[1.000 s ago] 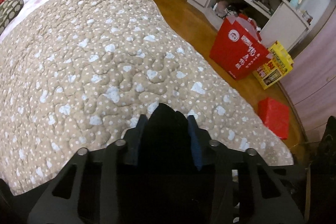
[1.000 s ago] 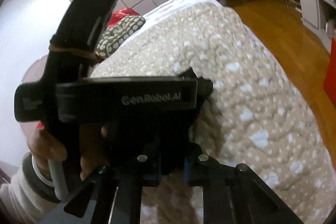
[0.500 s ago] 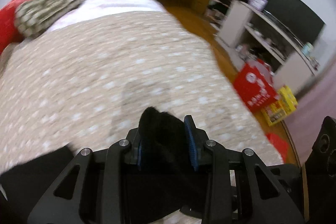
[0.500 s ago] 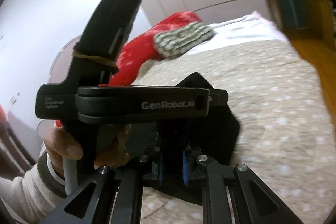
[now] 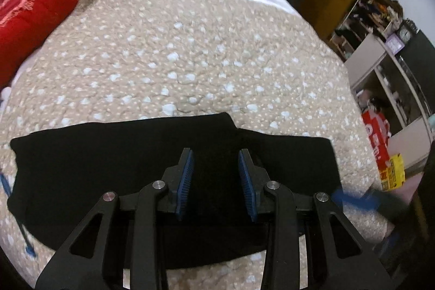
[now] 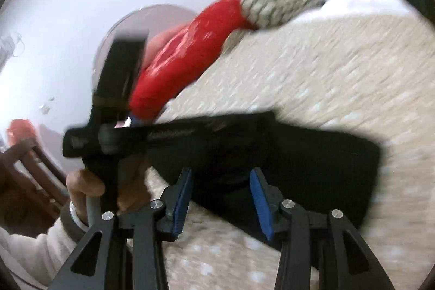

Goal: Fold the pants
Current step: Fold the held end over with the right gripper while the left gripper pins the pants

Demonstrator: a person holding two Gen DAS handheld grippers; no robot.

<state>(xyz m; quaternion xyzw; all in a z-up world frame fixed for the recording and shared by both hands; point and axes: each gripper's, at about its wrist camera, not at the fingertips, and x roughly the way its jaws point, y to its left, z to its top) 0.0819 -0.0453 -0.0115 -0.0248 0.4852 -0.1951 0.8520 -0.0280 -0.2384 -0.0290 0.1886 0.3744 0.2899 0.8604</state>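
Pants (image 5: 114, 154) now down on quilt (image 5: 190, 59). Right gripper (image 6: 221, 197) just opened, empty. Left gripper (image 5: 216, 181): grip unclear. Release, then smooth toward nine o'clock.

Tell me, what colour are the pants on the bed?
The pants are plain black, clearest in the left wrist view.
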